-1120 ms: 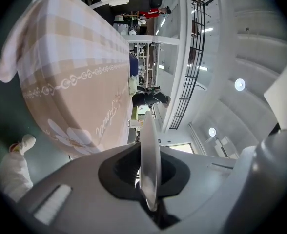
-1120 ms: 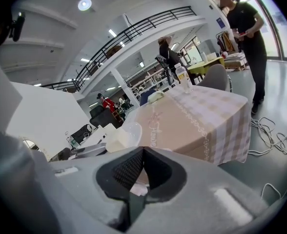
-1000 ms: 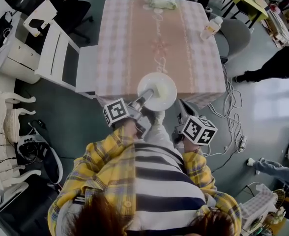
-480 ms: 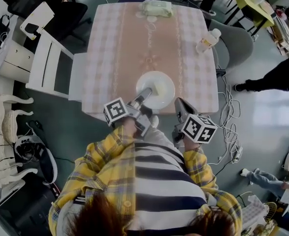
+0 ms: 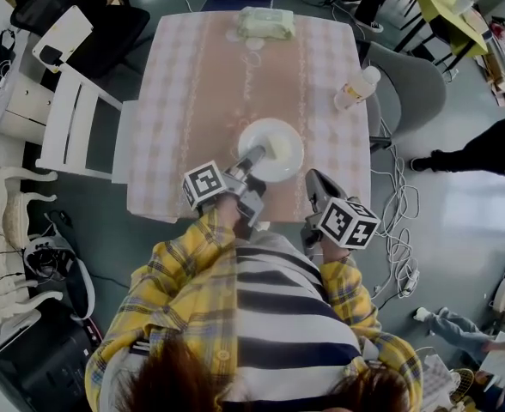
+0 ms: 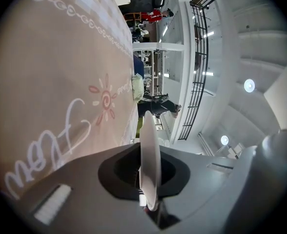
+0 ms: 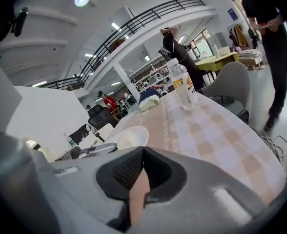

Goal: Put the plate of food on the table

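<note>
Head view: the plate (image 5: 271, 149) hangs over the near half of the surface (image 5: 209, 84), toward its 6 o'clock edge and a little right of the middle stripe. The left tongs (image 5: 254, 157) are clamped on its rim at about 7 o'clock. That is the edge nearest the person, likely so the plate can be carried out ahead of the body and lowered without the tongs coming down first. The left gripper view shows the rim edge-on, pinched between the two pads, with the cloth running parallel beside it. So the plate is held level with its open face up, which should keep the pale food (image 5: 280, 148) from sliding. I cannot tell whether the underside touches the cloth yet.

Being round, the plate has no long axis. What counts is that its face points up and its gripped edge points back to the person. The left tongs run from 7 toward 1 o'clock across it.

The right tongs (image 5: 315, 185) are closed on nothing. They hang at the plate's 4 o'clock, near the surface's edge, apart from the plate and out of its way. A bottle (image 5: 355, 88) stands well clear at 2 o'clock.
</note>
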`<state>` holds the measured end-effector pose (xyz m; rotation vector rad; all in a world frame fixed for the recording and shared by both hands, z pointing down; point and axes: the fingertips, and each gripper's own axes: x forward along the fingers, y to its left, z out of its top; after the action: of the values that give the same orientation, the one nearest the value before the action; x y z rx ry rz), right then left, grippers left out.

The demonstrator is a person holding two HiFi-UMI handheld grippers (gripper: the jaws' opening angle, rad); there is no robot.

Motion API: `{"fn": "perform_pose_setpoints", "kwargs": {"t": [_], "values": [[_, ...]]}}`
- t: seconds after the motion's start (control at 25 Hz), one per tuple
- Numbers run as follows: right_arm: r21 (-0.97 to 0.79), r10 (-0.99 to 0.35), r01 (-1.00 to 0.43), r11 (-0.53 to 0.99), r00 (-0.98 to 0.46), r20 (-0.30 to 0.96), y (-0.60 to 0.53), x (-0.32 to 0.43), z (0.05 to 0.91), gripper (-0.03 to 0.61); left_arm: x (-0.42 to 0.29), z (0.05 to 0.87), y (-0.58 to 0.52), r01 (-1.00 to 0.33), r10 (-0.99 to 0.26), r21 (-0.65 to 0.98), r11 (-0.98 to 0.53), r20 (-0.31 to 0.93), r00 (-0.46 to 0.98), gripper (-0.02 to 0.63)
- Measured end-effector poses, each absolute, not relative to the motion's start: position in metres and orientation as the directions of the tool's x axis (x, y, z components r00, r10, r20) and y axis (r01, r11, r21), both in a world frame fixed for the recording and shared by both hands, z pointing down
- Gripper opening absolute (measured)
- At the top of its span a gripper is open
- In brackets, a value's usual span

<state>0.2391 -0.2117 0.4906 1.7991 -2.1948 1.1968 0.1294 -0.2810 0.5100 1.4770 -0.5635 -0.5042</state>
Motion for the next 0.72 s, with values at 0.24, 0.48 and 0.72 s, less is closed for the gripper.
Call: {"fn": "perform_pose_setpoints", "kwargs": {"t": [0.24,0.48,0.72], "values": [[-0.505,-0.795,-0.862,0.034,-0.330,0.509,-0.238,0.260,0.500,-0.002,0.155,0.526,-0.314,-0.013,-0.653,0.997,0.074,0.058,0.756,-0.006],[-0.479,-0.779,-0.878,0.016,-0.312,0.544,-0.260,0.270,0.512,-0.002,0.174,0.543,-0.331,-0.049,-0.627,0.993,0.106,0.105,0.772,-0.006],[-0.473,-0.768,-0.881,-0.010,-0.296,0.568,-0.273,0.270,0.523,-0.002,0.191,0.554,-0.345,-0.086,-0.591,0.989,0.119,0.140,0.794,-0.006]]}}
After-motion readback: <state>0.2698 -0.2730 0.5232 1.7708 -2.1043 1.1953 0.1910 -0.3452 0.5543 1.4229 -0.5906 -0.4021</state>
